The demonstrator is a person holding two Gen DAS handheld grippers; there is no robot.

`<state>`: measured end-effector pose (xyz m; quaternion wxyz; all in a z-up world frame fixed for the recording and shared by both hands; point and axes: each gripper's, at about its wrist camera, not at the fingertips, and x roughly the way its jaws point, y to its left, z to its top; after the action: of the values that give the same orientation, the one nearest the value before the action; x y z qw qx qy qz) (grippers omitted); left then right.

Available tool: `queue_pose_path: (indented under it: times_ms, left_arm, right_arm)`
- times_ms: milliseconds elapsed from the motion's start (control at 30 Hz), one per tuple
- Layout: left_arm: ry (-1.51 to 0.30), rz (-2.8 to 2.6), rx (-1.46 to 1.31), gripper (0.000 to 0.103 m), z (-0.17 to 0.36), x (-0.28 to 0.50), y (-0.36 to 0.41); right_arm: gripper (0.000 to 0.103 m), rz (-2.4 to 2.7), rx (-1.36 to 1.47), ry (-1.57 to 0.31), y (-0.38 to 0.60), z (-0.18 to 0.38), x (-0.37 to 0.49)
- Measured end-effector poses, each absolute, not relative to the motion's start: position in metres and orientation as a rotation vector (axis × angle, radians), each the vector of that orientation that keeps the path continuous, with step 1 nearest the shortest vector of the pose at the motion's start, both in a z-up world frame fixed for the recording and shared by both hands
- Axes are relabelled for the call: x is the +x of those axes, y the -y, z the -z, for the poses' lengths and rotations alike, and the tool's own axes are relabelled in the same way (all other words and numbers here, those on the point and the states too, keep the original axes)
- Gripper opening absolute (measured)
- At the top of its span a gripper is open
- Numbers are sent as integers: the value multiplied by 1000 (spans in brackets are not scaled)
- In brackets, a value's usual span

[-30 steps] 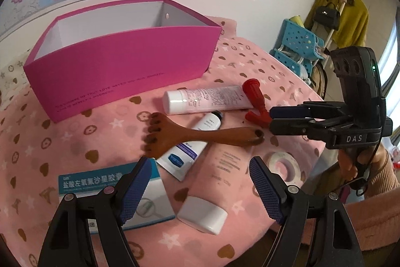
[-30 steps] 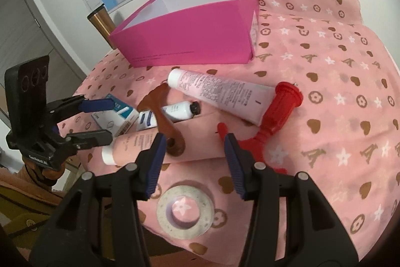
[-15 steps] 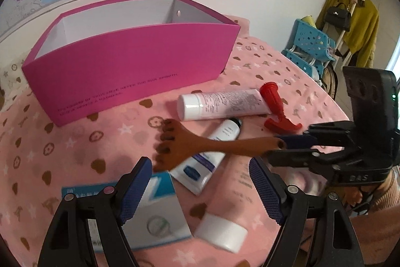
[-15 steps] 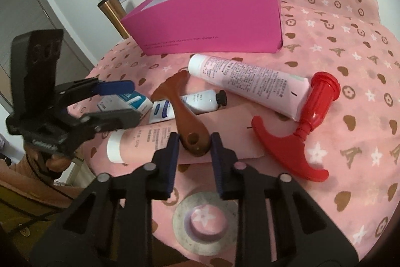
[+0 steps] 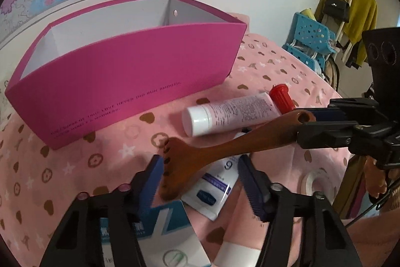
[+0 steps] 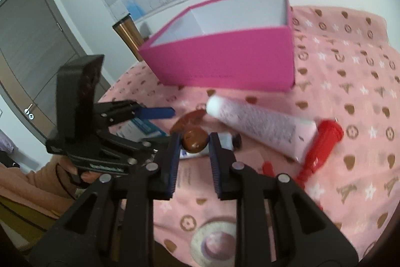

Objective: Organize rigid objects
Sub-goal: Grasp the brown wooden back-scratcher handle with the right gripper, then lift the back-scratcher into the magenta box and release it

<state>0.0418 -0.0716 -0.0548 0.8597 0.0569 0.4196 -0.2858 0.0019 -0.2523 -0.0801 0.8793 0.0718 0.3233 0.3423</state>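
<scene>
Lifting the wooden back scratcher (image 5: 225, 149) cleanly means keeping the right gripper (image 6: 193, 139) fingers clamped on its handle end, clearing the tubes, toward the pink box (image 5: 125, 81); left gripper (image 5: 200, 177) waits open.

Glossy wooden massager (image 5: 212, 152) — matt paper box (image 5: 130, 81) — soft cloth (image 5: 75, 157).

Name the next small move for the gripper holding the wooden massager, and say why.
Probably lift a bit higher and carry it toward the pink box. The right gripper is shut on the handle end of the wooden massager, whose toothed head hangs between the open left gripper's fingers, above the tubes. The box looks empty where its inside shows.
</scene>
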Motion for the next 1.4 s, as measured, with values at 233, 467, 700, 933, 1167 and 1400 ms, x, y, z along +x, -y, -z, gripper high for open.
queue_pose_path:
  times_ms: [233,467,700,933,1167,1400]
  left_arm:
    - [-836,602,132,39,48,45,73]
    - [-839,591,118,38,47,48,69]
    - [-812,567,99,39,33,47,67]
    - [-719,545,90,39,-3,45,59]
    - [-612,514,143,40,-48,59,60]
    - [-573,475,175,41,-69,91,66]
  right_arm:
    - [25,-729,141,-646,234,67,16]
    - [25,-733,156,-641,217,70,35]
    - [23,-801,191,-579,214,42,34]
    - [22,-858,212,-507,215,7,30]
    - [21,-887,235,-414,225,-33,36]
    - [21,-878,260,-359,234,-61,60]
